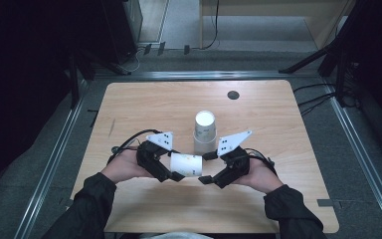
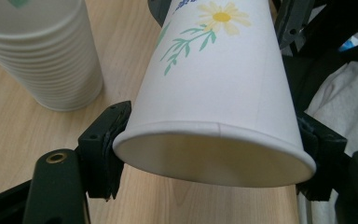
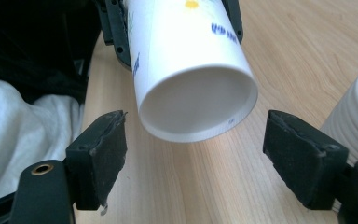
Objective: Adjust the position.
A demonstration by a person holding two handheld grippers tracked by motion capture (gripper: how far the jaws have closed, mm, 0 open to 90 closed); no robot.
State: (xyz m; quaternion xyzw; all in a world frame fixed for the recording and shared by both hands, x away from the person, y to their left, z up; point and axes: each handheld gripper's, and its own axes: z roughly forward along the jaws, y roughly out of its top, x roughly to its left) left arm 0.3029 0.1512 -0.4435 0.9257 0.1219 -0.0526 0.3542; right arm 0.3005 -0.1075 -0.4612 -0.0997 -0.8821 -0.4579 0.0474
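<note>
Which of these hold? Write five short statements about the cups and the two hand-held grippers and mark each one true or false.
1. The left hand-held gripper clamps the single paper cup at its wide rim. True.
2. The right hand-held gripper is shut on the cup's base. False: its jaws stand apart on either side of the base, not touching it.
3. The held cup carries a daisy print. True.
4. The stack of cups lies on its side. False: it stands upright on the table.
5. The held cup is lying sideways between the two grippers. True.
</note>
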